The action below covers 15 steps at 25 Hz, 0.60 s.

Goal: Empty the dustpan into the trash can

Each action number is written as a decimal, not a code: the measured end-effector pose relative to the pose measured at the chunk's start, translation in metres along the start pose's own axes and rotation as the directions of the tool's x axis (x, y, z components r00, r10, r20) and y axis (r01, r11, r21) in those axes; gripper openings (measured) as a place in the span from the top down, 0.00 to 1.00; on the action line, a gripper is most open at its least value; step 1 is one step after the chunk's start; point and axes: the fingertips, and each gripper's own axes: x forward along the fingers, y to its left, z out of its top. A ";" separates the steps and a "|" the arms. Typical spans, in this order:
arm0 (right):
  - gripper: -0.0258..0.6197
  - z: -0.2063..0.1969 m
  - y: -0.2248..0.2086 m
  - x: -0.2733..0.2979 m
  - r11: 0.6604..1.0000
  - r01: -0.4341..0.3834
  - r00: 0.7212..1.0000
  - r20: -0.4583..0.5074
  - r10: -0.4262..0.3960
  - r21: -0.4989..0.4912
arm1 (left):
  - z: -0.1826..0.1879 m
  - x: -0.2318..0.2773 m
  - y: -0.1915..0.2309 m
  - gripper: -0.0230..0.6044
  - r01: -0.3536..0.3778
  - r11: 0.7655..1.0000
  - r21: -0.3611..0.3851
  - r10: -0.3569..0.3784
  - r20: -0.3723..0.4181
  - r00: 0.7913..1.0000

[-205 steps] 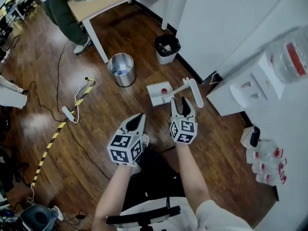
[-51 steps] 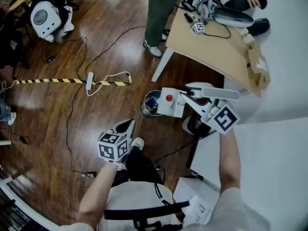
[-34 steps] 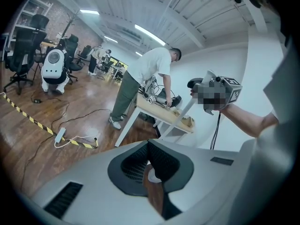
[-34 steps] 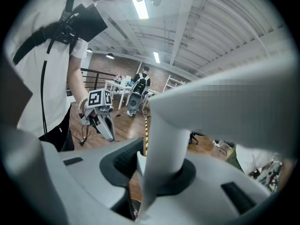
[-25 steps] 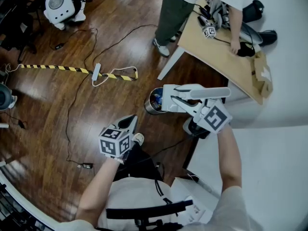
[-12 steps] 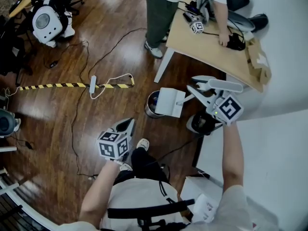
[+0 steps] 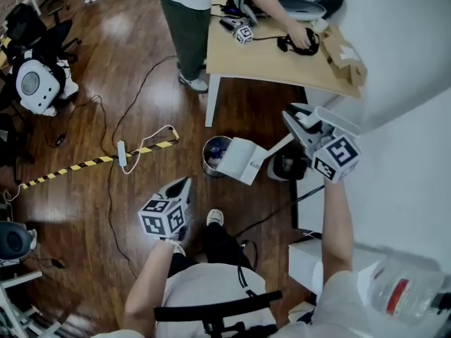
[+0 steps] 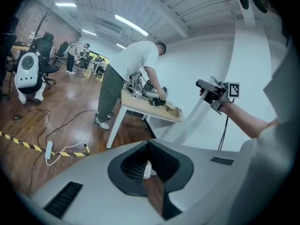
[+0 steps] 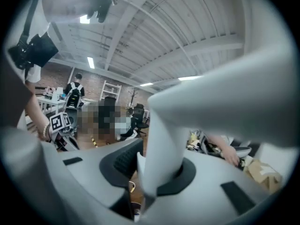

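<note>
The left gripper hangs lowest in the head view, nearer than the can and to its left. Its jaws are together with nothing between them; the left gripper view shows the ribbed pads meeting over bare floor. A shoe stands just nearer than the can.

The right gripper is right of the can and raised, and it is clamped on the dustpan by its handle. In the right gripper view the white handle fills the gap between the jaws. From there the handle slopes down to the pan. The pan hangs off the floor at the can's right rim and overlaps it in the head view. Something bluish shows inside the can.

A black bin stands right of the can, below the right gripper. A taped cable and a power strip lie on the floor left of the can. Beyond the can is a table, its leg just behind the can, and a person leans over it. A white robot sits far left of the can.
</note>
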 end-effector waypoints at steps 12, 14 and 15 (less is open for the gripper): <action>0.81 -0.051 0.010 -0.156 0.801 0.557 0.830 -0.187 -0.526 0.219 | -0.057 -0.058 -0.019 0.97 0.196 0.975 0.101 -0.175 -0.182 0.967; 0.81 -0.087 0.015 -0.172 0.760 0.603 0.797 -0.227 -0.560 0.243 | -0.068 -0.056 -0.023 0.97 0.204 0.974 0.098 -0.180 -0.209 0.961; 0.81 -0.106 0.018 -0.180 0.741 0.621 0.783 -0.242 -0.572 0.255 | -0.073 -0.054 -0.026 0.97 0.208 0.973 0.098 -0.183 -0.218 0.959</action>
